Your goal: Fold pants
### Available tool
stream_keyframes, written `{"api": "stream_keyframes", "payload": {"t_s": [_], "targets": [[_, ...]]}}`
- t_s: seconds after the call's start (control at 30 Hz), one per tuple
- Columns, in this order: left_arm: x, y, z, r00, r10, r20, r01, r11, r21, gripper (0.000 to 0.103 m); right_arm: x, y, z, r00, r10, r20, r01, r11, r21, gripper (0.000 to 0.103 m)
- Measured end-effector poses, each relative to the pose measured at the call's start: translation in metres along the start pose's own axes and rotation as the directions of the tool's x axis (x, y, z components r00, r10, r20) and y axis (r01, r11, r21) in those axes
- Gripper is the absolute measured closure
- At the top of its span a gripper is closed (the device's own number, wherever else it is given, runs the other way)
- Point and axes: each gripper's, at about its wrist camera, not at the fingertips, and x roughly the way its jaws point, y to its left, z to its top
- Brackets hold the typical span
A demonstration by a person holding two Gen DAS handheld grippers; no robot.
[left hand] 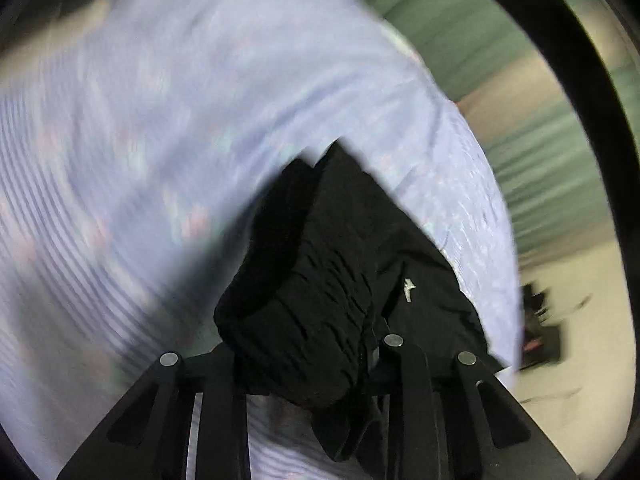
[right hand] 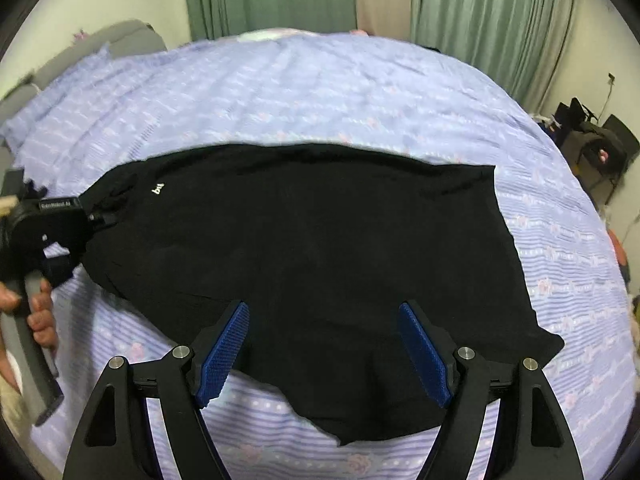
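From the left wrist camera almost everything is smeared by blur. The left gripper [left hand: 320,364] has its fingers closed around a bunched, gathered edge of the black pants [left hand: 320,280]; the cloth swallows the fingertips, so the pads themselves are hidden. A small white mark shows on the pants just right of the gathers. Behind the pants the lilac striped bedsheet [left hand: 160,140] fills the view as a streaked swirl, its pattern hard to read. To the right of the pants, green curtains [left hand: 460,32] and some dark clutter on the floor are too blurred to name.

The right wrist camera is sharp. The pants [right hand: 320,248] lie spread flat on the bedsheet [right hand: 320,92], and their near hem drops between and partly behind the fingers. The right gripper [right hand: 323,350] is spread wide, its blue ribbed pads [right hand: 224,350] apart above the near part of the pants, nothing between them. At the left end of the pants, the left gripper [right hand: 90,218] clamps the corner by the small white logo; the grip point itself is black on black and hard to make out. The left hand [right hand: 38,312] wraps its grey handle, cut off by the frame edge. Beyond the pants hang the green curtains [right hand: 480,12]; dark bags sit off to the right.
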Motion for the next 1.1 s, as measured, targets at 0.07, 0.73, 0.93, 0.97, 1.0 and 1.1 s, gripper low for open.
{"api": "stream_keyframes", "payload": {"t_s": [0.07,0.73,0.93,0.97,1.0,1.1], "targets": [[-0.012,-0.024,0.006,0.996,0.075,0.054,-0.083,0.986,0.146,0.075,-0.004,-0.011,-0.003,1.000,0.013,-0.005,-0.013,0.999,0.039,0.026],[-0.047,-0.274,-0.125,0.969,-0.123,0.215,-0.096,0.616,0.782,0.076,-0.062,-0.172,-0.039,0.984,-0.178,-0.006,0.166,0.904,0.393,0.026],[0.018,-0.327,-0.189,0.988,-0.156,-0.022,0.108,0.574,0.812,0.077,-0.072,-0.208,-0.056,0.968,-0.247,-0.042,0.239,0.866,0.439,0.026],[0.032,-0.331,-0.199,0.988,-0.142,-0.061,0.132,0.567,0.813,0.076,-0.070,-0.212,-0.056,0.966,-0.256,-0.047,0.250,0.861,0.444,0.026],[0.047,-0.337,-0.210,0.987,-0.122,-0.109,0.159,0.556,0.816,0.076,-0.070,-0.216,-0.059,0.961,-0.271,-0.057,0.267,0.853,0.448,0.026],[0.076,-0.346,-0.238,0.971,-0.050,-0.232,0.224,0.518,0.826,0.067,-0.072,-0.224,-0.069,0.952,-0.295,-0.084,0.300,0.841,0.450,0.026]]}}
